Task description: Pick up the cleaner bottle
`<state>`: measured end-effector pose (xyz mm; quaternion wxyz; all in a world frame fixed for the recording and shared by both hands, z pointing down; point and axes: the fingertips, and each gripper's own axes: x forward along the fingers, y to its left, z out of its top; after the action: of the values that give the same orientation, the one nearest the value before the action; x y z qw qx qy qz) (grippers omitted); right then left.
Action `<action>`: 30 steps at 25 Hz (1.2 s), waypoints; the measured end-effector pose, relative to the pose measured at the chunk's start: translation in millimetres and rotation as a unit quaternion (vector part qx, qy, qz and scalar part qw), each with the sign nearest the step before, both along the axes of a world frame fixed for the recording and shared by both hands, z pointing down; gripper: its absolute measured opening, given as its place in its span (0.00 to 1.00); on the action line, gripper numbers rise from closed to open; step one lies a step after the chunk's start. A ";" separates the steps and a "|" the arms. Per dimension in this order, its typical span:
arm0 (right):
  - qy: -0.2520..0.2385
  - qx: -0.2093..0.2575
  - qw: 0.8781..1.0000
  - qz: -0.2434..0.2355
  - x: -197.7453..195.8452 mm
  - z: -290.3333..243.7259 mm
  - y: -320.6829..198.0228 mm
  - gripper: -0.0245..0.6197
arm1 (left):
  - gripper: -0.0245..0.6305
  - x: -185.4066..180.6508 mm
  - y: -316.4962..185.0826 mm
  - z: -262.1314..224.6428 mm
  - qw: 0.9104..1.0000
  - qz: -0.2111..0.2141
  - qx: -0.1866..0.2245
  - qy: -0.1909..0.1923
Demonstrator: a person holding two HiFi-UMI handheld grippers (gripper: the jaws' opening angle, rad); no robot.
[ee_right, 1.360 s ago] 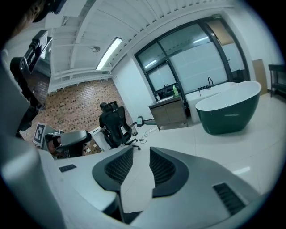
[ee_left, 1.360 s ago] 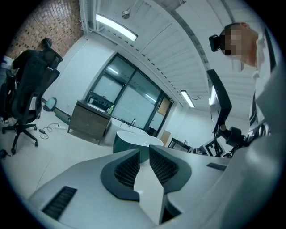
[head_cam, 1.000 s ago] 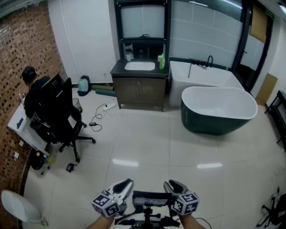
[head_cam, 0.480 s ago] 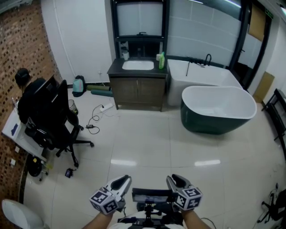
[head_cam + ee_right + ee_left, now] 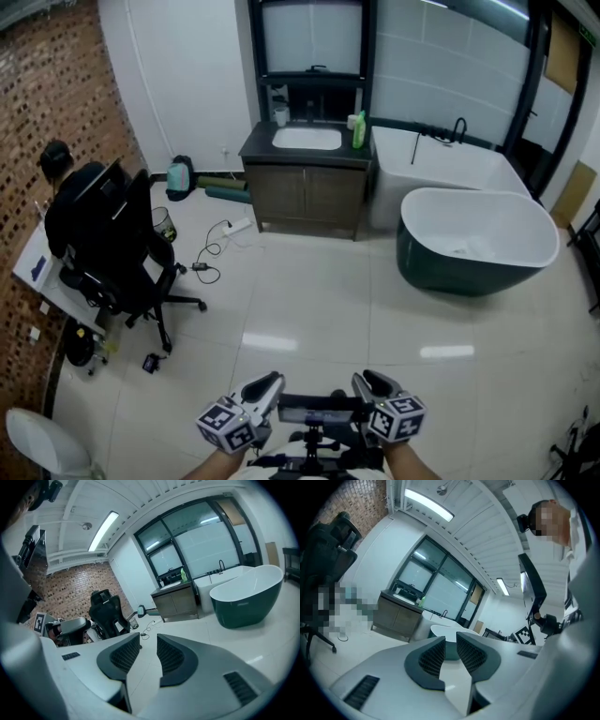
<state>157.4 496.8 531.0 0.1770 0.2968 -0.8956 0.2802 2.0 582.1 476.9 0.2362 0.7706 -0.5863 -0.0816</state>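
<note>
The cleaner bottle is a small green bottle that stands on the right end of the dark vanity top, beside the white basin, far across the room. It also shows tiny in the left gripper view as a green bottle and in the right gripper view as a green bottle. My left gripper and right gripper hang side by side at the bottom of the head view, over the floor tiles. The left gripper shows a narrow gap, the right gripper a wider one; both are open with nothing between them.
A dark green bathtub stands right of the vanity, with a white built-in tub behind it. At left a person sits in a black office chair by a desk. Cables lie on the tiles before the vanity.
The whole view has shifted: vanity and bathtub now sit further right and slightly lower in the picture. Both grippers stay together at the bottom edge, jaws unchanged.
</note>
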 end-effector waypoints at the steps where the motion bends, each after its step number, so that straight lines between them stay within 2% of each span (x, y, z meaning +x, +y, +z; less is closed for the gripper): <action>1: -0.002 0.000 1.000 -0.005 -3.7 -0.5 -10.3 0.20 | 0.14 -1.0 -9.2 0.6 1.000 -0.002 -0.002 -0.002; 9: -0.007 0.009 1.000 -0.024 -3.6 -11.8 -108.5 0.20 | 0.14 4.0 -100.2 -7.8 1.000 -0.018 0.001 -0.010; 15: -0.012 0.019 0.999 -0.033 2.3 -17.6 -165.7 0.20 | 0.14 8.3 -145.6 -10.5 0.999 -0.030 -0.003 -0.017; 23: -0.012 0.012 0.999 -0.032 2.2 -18.0 -203.9 0.23 | 0.14 11.4 -184.7 -12.7 0.999 -0.034 -0.014 -0.019; 30: 0.004 0.016 0.999 -0.027 -23.6 -13.6 -234.4 0.29 | 0.14 -16.8 -219.8 -8.2 1.000 -0.029 -0.001 -0.008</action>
<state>133.7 262.5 517.5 0.1832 0.2761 -0.9072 0.2594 -14.9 362.3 468.8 0.2304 0.7537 -0.6100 -0.0816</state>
